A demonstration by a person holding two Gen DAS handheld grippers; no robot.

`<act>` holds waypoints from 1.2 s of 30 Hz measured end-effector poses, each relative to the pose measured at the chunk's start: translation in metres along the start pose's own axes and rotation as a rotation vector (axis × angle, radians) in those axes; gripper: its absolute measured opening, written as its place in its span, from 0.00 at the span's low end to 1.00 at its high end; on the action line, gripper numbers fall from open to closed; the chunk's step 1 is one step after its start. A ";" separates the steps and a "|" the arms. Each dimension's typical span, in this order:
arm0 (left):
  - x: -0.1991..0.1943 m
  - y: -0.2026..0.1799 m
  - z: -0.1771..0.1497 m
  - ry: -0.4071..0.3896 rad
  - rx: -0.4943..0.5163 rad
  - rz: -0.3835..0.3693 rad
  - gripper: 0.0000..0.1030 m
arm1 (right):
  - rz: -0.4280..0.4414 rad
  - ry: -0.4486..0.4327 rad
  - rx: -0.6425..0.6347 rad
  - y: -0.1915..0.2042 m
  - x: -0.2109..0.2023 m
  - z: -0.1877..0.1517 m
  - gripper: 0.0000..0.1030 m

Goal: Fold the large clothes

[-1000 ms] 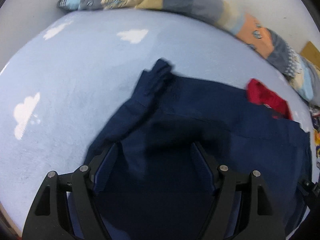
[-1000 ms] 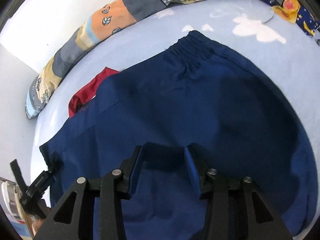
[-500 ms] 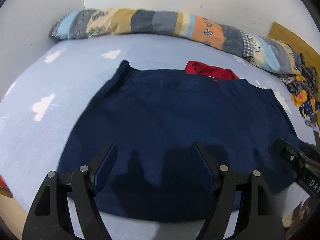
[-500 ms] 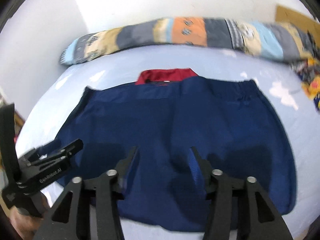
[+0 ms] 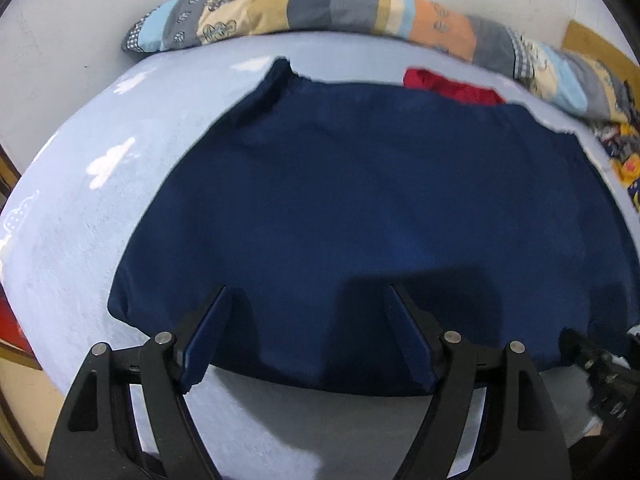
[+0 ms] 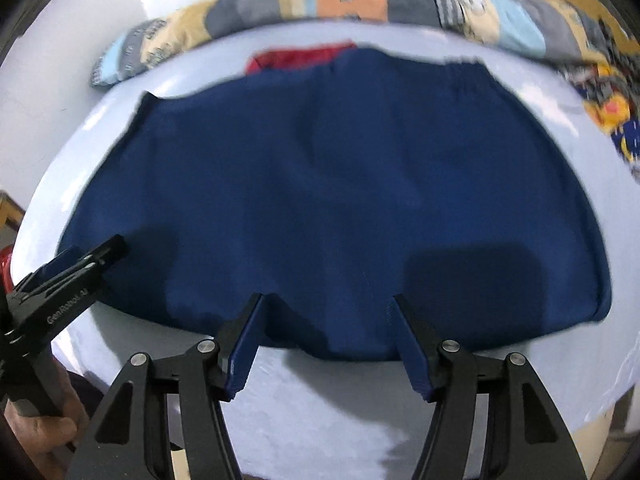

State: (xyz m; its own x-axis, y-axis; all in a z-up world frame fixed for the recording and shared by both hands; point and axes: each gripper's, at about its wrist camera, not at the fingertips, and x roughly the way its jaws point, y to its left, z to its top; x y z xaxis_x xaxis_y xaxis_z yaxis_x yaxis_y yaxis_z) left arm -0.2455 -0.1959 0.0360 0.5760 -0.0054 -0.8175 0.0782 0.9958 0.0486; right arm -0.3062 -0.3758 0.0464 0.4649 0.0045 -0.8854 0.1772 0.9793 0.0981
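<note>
A large navy-blue cloth garment (image 5: pixel 372 208) lies spread flat across the middle of a bed covered in a pale blue sheet with white cloud shapes (image 5: pixel 80 216). Its folded near edge runs along the bed's near edge, and its gathered far edge reaches toward the bed's far edge. A red piece of cloth (image 5: pixel 452 88) pokes out from under the garment's far edge. A long patchwork bolster of grey, tan, orange and light blue panels (image 5: pixel 344 12) runs along the far edge of the bed, against a white wall.

The left tool (image 5: pixel 308 332) hangs over the garment's near edge with its jaws wide apart and nothing gripped. The right tool (image 6: pixel 326 340) hangs over the same near edge, farther toward the right corner; its jaws are opening, and no fabric is pinched between them. In the right wrist view, a hand (image 6: pixel 48 428) holds the left tool's handle at the near left corner.
</note>
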 end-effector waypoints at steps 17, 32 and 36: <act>0.000 -0.008 -0.004 -0.020 0.080 0.010 0.76 | -0.025 0.006 0.047 -0.017 0.004 -0.010 0.66; 0.001 -0.011 -0.004 -0.020 0.093 0.009 0.77 | -0.047 0.005 0.038 -0.019 0.007 -0.011 0.76; 0.001 -0.011 -0.004 -0.019 0.093 0.007 0.77 | -0.052 0.004 0.038 -0.020 0.007 -0.012 0.78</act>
State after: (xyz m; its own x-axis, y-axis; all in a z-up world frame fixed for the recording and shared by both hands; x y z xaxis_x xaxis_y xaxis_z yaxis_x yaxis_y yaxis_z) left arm -0.2492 -0.2068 0.0326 0.5919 -0.0015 -0.8060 0.1493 0.9829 0.1078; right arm -0.3168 -0.3929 0.0327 0.4510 -0.0454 -0.8914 0.2343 0.9697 0.0692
